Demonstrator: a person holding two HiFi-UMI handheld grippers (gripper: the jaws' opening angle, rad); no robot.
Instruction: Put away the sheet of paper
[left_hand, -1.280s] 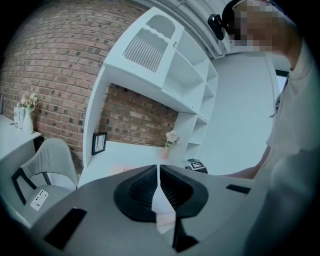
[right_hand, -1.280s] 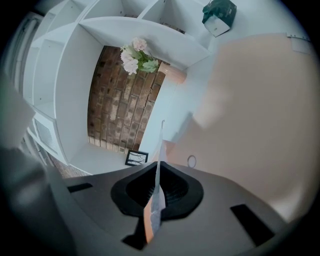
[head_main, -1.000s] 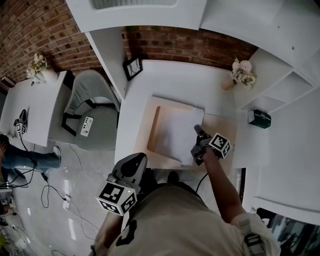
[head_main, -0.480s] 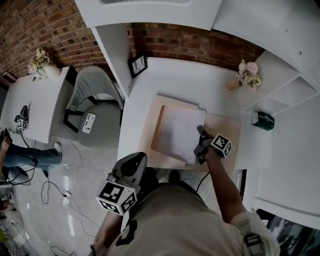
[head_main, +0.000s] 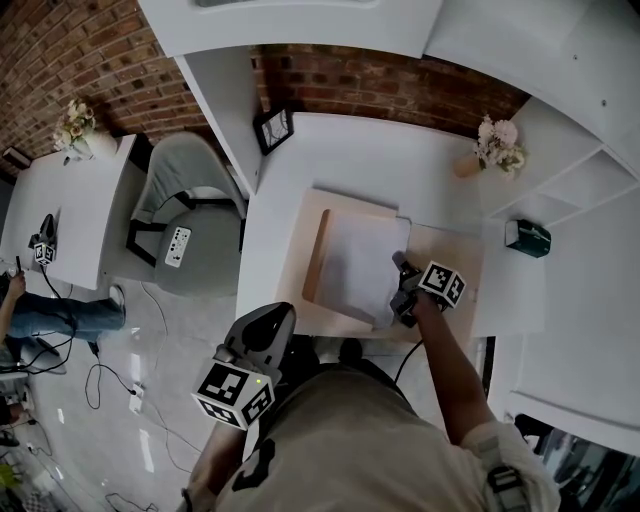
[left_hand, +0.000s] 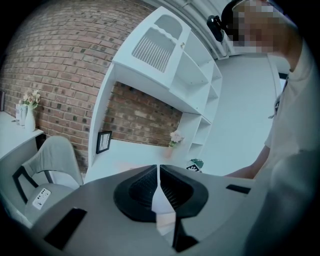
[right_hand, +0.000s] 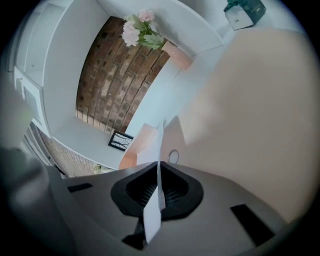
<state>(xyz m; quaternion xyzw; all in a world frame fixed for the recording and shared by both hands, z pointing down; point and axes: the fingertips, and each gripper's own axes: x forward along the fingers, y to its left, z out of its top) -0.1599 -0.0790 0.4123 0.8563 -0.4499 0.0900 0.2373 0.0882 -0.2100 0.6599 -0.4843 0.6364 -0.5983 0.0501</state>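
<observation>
Right tongs (right_hand: 159, 187) are being pressed together on the right edge of the sheet of paper (head_main: 355, 265); left tongs (left_hand: 159, 182) are being held closed on nothing.
The sheet is being held over the tan tray (head_main: 312, 258), which is lying on the white surface (head_main: 350, 160), and its gripped edge is being seen edge-on between the jaws in the right gripper view. The left tongs are being carried low beside the person's body, well apart from the tray. A framed picture (head_main: 272, 130) and a vase of flowers (head_main: 495, 148) are being shown at the back of the surface.

Desk (head_main: 350, 165) rear bare; frame (head_main: 272, 130) left, flowers (head_main: 497, 146) right.
</observation>
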